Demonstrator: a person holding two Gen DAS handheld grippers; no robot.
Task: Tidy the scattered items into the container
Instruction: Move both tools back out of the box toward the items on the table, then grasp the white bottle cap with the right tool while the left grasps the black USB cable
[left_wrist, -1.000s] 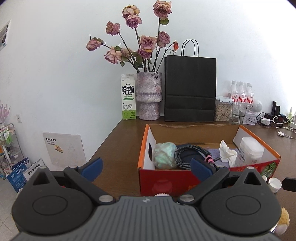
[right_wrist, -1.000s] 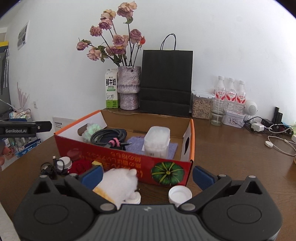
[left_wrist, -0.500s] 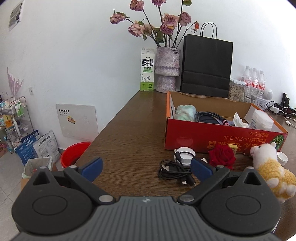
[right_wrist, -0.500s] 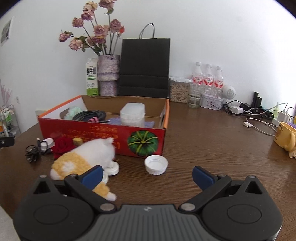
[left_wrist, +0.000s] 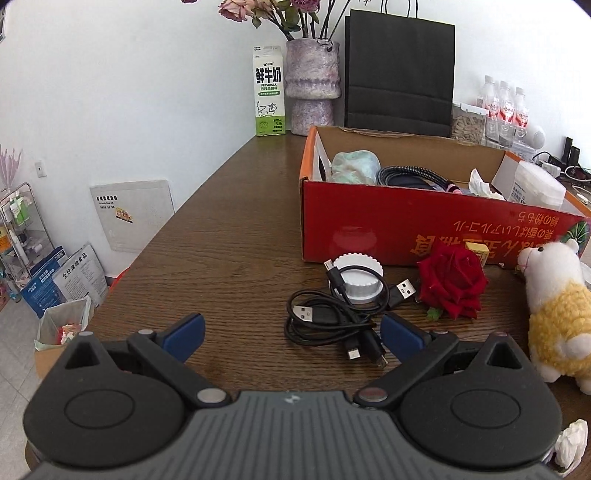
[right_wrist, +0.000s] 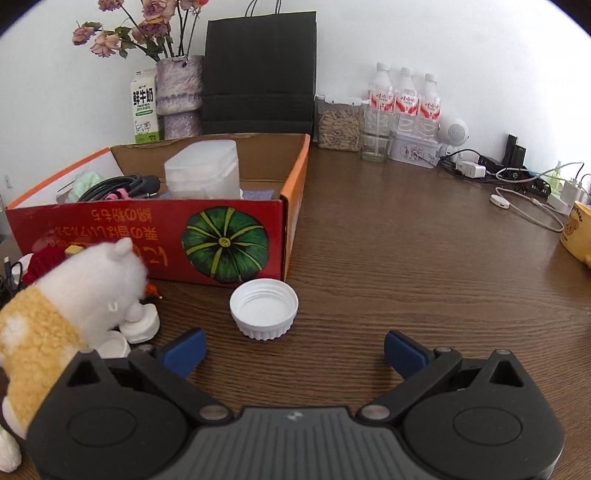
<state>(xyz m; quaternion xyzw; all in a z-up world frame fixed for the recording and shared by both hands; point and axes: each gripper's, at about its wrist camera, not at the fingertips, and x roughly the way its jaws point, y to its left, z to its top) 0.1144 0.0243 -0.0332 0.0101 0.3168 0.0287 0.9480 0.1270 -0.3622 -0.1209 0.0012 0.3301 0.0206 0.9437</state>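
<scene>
A red cardboard box (left_wrist: 373, 221) with a pumpkin picture (right_wrist: 224, 244) stands on the table; it holds a coiled hose, a green bundle, tissue and a white plastic tub (right_wrist: 202, 170). In front of it lie a black USB cable bundle (left_wrist: 332, 321), a ribbed white lid (left_wrist: 357, 278), a red fabric rose (left_wrist: 452, 282) and a white-and-yellow plush alpaca (left_wrist: 554, 314). My left gripper (left_wrist: 291, 332) is open, low over the table just short of the cable. My right gripper (right_wrist: 294, 349) is open, with an upturned white cap (right_wrist: 263, 308) just ahead of its fingertips; the alpaca (right_wrist: 62, 321) lies left of it.
Along the wall stand a milk carton (left_wrist: 268, 90), a vase of dried roses (left_wrist: 312, 92), a black paper bag (left_wrist: 399, 70), a jar and water bottles (right_wrist: 404, 96). Chargers and cords (right_wrist: 517, 184) and a yellow mug (right_wrist: 576, 232) sit far right. The table's left edge (left_wrist: 155, 236) drops to floor clutter.
Both grippers have pulled back from over the box and dropped lower toward the table. The loose items in front of the box now fill the views. Both stay open.
</scene>
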